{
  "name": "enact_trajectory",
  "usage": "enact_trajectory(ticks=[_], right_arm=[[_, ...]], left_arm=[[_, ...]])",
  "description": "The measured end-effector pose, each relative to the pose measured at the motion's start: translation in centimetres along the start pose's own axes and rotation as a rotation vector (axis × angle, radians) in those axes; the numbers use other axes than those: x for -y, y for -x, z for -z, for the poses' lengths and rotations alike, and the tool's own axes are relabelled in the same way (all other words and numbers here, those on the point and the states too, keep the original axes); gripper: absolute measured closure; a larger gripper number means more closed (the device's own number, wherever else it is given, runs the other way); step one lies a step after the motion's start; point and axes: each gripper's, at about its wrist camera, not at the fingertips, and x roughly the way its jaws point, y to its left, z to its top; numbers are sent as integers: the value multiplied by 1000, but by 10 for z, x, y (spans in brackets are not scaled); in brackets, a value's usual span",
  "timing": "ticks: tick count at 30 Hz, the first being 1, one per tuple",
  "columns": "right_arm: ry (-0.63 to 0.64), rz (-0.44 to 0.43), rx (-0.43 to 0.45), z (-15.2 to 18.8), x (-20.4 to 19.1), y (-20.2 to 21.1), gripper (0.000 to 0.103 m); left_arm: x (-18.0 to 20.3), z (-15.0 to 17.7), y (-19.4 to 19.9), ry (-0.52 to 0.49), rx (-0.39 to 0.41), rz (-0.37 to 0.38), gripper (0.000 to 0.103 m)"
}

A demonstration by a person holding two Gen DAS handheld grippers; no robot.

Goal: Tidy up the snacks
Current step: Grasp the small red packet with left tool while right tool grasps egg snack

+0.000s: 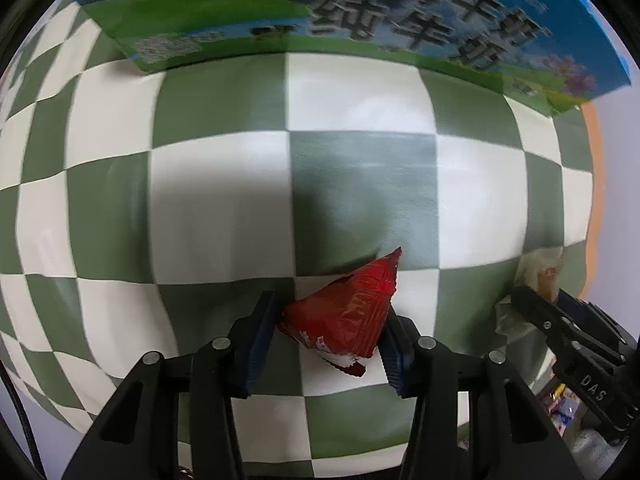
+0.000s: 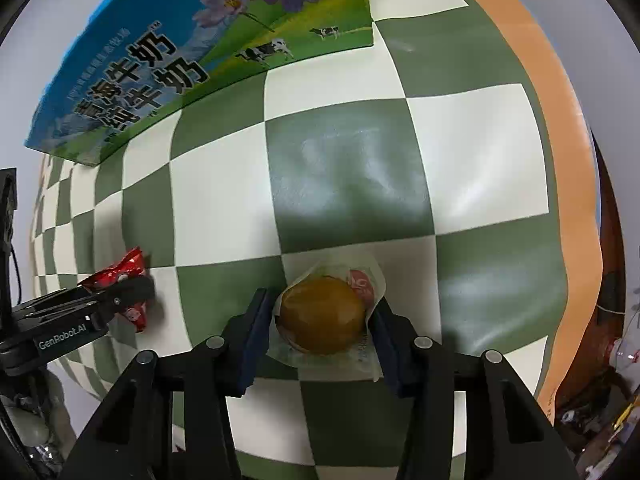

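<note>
While each claw pinches its snack, left claw red packet, right claw wrapped bun: milk carton beyond.

From my left wrist view the milk carton runs off the top edge, and its big lettering is smeared with blur, so I can't read it. The red snack packet has its white printing too small and creased to make out. At the right rim, the right gripper covers most of a pale wrapped snack (just a corner peeking out). Switching to my right wrist view, the left gripper hides the middle of that red packet, and the clutter past the orange mat edge is too small to identify.
</note>
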Motion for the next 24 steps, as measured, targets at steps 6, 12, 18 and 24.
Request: enact_trajectory(ticks=[6,12,18,24], right_arm=[[-5,-39,-66,-2,-2,-1,34],[-18,-45,-70,0,15,2,13],[-7,6,-68,4,14,-9,14],[39,80,-43,11,6,-13,44]], left_arm=[[-12,-14,-4,18,-52,85,51],[-11,-21,-18,18,-93,96,44],[25,-32,-24,-59,-65,1,46],[34,-14,-29,-41,-15,-36,57]])
